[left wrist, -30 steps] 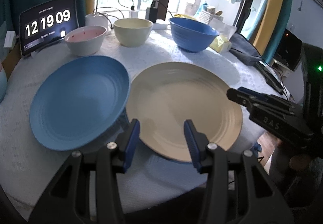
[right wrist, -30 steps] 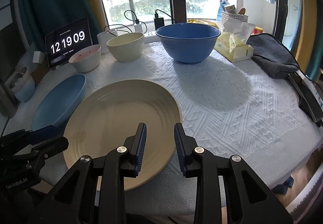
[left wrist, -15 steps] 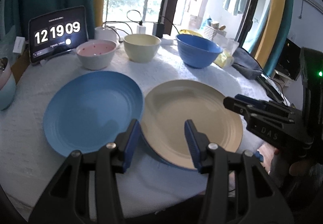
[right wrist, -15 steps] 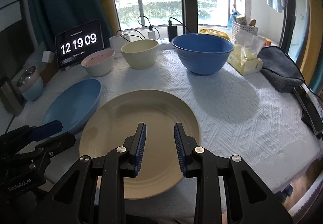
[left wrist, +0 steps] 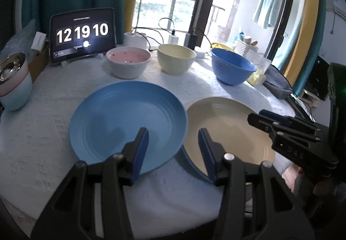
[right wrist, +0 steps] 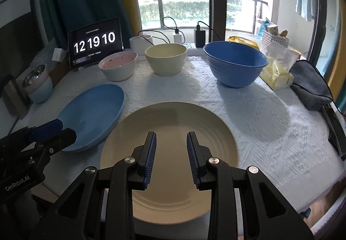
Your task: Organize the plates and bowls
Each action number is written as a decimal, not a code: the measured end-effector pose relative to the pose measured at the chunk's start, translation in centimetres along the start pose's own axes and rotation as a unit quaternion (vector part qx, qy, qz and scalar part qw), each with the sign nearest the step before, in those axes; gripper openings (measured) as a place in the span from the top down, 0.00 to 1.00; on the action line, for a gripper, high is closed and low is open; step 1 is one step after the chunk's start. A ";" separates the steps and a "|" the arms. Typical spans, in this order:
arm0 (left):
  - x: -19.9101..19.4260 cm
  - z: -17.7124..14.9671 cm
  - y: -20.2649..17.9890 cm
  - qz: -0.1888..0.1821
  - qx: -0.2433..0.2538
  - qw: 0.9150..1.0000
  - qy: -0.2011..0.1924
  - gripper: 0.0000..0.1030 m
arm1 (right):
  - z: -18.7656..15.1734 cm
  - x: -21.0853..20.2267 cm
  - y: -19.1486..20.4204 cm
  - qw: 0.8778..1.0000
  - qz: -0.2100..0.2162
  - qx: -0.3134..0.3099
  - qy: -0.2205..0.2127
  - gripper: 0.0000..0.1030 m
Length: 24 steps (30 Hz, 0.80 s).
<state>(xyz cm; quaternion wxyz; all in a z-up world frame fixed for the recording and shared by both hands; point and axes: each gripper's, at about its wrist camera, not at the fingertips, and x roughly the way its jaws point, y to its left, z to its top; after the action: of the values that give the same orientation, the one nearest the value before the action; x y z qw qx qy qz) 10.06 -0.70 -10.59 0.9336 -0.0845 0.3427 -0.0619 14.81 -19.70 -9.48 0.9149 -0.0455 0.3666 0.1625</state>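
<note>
The round cream ribbed plate (right wrist: 170, 131), low centre on the surface (right wrist: 270, 123), looks stiff, light, slick: pinch its near rim. The right gripper (right wrist: 170, 160) and left gripper (left wrist: 173, 153) hang spread, empty.

both claws, left (left wrist: 173, 142) and right (right wrist: 169, 149), open, empty

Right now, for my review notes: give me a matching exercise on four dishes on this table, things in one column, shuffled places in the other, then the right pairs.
Things:
1. blue plate
2. cream plate
3. pink bowl
4. blue bowl

Places:
A. back row, nearest the clock tablet
B. below the right gripper
C. back row, beside the yellow tissue pack
D. below the left gripper

Pairs: 1-D, 2-B, 3-A, 4-C
</note>
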 end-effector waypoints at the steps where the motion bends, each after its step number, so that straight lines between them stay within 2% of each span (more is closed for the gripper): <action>1: 0.0 0.0 0.2 0.003 -0.002 1.000 -0.001 0.52 | 0.1 0.0 0.2 1.000 0.001 -0.002 0.000 0.70; 19: -0.3 -0.4 4.5 0.037 -0.043 0.998 -0.009 0.49 | 1.0 1.4 3.4 1.000 0.012 -0.025 0.004 0.70; 24: -0.1 -0.4 5.9 0.039 -0.061 0.997 -0.011 0.40 | 1.3 2.1 3.8 1.000 0.010 -0.026 0.006 0.68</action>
<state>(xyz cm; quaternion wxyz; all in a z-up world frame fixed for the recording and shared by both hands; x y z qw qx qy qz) 10.07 5.08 -11.99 0.9321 -0.1283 0.3388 -0.0040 15.78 -15.30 -9.82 0.9095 -0.0662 0.3684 0.1809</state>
